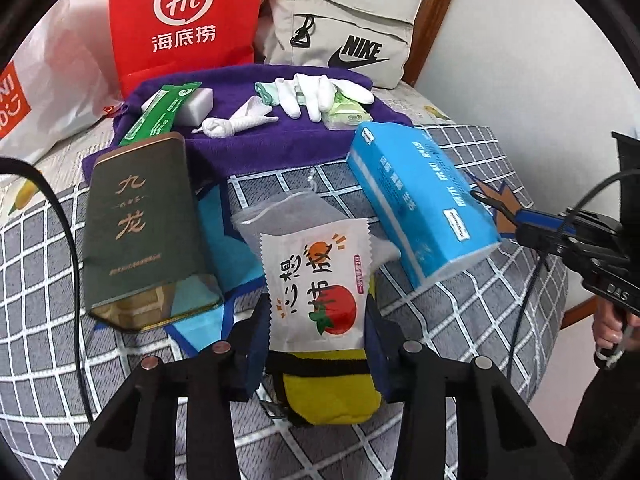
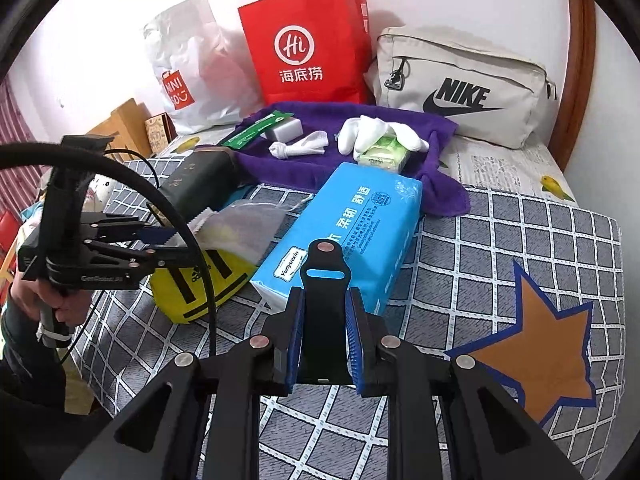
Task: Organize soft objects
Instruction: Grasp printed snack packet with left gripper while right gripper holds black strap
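Two grippers engaged: left gripper clamps white snack packet above yellow pouch; right gripper pinches black strap. Next, likely lift packet clear.

Far ahead of the left claw, a red Haidilao paper bag stands upright. A beige Nike bag sits to its right and a white Miniso plastic bag to its left. Near the claw, ahead and left, a dark green tin lies on the grid-patterned bedspread.
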{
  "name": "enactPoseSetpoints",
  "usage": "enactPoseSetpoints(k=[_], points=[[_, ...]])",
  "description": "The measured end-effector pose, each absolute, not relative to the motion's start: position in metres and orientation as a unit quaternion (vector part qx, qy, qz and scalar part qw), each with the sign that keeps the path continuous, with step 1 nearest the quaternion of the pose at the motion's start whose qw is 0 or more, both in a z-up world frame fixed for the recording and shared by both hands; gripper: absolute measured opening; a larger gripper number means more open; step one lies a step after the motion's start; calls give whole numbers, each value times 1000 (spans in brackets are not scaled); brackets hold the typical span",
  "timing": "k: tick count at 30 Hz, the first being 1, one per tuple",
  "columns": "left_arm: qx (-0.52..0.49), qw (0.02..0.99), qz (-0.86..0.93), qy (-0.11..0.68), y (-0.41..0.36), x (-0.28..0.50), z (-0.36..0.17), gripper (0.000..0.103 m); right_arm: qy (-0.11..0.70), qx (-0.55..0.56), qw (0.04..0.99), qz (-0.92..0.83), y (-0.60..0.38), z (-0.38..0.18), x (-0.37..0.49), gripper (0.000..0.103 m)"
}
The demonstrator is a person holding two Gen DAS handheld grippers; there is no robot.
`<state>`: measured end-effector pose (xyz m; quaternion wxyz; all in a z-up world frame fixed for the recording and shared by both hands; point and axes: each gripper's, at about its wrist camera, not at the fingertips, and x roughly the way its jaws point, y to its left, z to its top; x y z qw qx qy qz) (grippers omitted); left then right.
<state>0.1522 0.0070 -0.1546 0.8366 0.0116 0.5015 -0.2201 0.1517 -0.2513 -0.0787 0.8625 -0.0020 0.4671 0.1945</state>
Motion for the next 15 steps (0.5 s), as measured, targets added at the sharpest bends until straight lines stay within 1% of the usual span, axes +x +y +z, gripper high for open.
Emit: enactPoseSetpoints(k=[7, 9, 15], points=[[-5, 836, -211, 507, 30, 143, -154, 39, 462, -4, 864, 199, -246, -74, 148, 21], [-9, 836, -208, 507, 35, 140, -155, 37, 460, -3, 864, 202, -244, -73, 147, 21], [-17, 844, -205, 495, 39, 137, -145, 37, 458, -6, 864, 208, -239, -70, 146, 21]])
